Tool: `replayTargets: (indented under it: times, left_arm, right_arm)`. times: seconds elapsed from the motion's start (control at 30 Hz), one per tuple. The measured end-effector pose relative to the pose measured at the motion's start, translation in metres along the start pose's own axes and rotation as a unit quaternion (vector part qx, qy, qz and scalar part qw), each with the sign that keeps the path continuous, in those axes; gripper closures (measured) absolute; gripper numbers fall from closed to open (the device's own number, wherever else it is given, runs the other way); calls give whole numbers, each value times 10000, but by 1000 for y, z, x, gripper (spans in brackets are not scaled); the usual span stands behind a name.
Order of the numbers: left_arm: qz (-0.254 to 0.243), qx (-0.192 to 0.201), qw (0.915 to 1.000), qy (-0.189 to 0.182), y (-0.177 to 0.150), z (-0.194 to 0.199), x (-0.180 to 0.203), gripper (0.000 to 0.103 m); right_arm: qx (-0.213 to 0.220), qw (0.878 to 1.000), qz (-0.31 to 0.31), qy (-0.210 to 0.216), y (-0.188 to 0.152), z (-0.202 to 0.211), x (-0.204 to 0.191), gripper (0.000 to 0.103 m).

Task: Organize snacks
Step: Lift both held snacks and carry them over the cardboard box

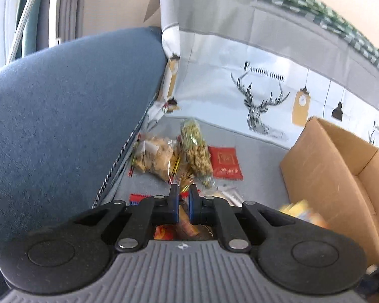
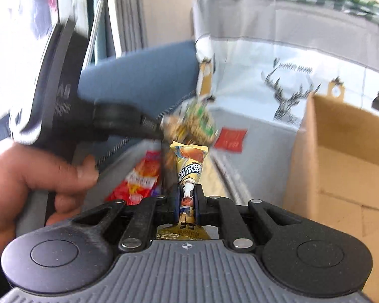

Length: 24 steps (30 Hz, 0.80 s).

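Note:
My left gripper (image 1: 184, 189) is shut on the twisted end of a clear bag of green-yellow snacks (image 1: 195, 149) and holds it above the grey surface (image 1: 260, 159). The same bag (image 2: 194, 121) hangs blurred from the left gripper in the right wrist view. My right gripper (image 2: 187, 194) is shut on a yellow candy packet with a cow on it (image 2: 189, 166), held upright. A clear bag of beige snacks (image 1: 154, 156) lies by the blue cushion (image 1: 70, 106). A red packet (image 1: 226, 162) lies flat behind, also seen in the right wrist view (image 2: 230, 139).
An open cardboard box (image 1: 336, 166) stands at the right, also in the right wrist view (image 2: 341, 156). A red-orange packet (image 2: 141, 179) lies at the lower left. A deer-print fabric wall (image 1: 260, 96) closes the back. Yellow packets (image 1: 303, 212) lie by the box.

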State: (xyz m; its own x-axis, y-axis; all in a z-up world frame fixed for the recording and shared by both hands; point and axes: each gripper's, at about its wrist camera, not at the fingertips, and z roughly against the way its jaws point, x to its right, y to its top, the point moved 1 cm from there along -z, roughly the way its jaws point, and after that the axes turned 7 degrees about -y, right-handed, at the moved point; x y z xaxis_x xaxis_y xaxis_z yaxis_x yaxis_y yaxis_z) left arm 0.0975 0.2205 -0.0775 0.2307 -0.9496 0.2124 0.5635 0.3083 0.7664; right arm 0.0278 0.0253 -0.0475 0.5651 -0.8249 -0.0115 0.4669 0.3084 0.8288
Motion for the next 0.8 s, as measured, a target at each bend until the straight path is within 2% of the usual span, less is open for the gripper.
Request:
replayTargets:
  times: [0.07, 0.13, 0.17, 0.2, 0.37, 0.5, 0.57, 0.73, 0.77, 0.8]
  left_arm:
    - [177, -123, 9997, 61, -2, -3, -4, 90]
    - [413, -229, 9989, 34, -3, -5, -10, 77]
    - [518, -267, 9983, 7, -4, -6, -13, 67]
    - [638, -297, 9975, -42, -4, -6, -16, 63]
    - [1259, -429, 9905, -356, -4, -11, -27, 63]
    - [1650, -781, 9820, -475, -8, -25, -30, 63]
    - [1685, -901, 9805, -452, -9, -33, -27, 63]
    - [1408, -1294, 9815, -29, -16, -53, -9, 63]
    - [1403, -1338, 9810, -32, -17, -57, -8, 62]
    - [1366, -1416, 9805, 2, -19, -61, -5, 55]
  right_arm:
    - [107, 9999, -107, -15, 7, 9, 8, 92]
    - [195, 9997, -118, -50, 11, 17, 15, 92]
    - [254, 9996, -94, -84, 13, 22, 19, 92]
    - [319, 9994, -79, -118, 15, 27, 24, 92]
    - [598, 9976, -194, -306, 28, 45, 65, 92]
    - [831, 9944, -384, -522, 40, 53, 102, 92]
    - [946, 9922, -530, -619, 43, 55, 119, 92]
    - [945, 9884, -946, -715, 27, 54, 154, 92]
    - [890, 9887, -946, -744, 22, 55, 157, 92]
    - [866, 9886, -950, -790, 20, 54, 161, 92]
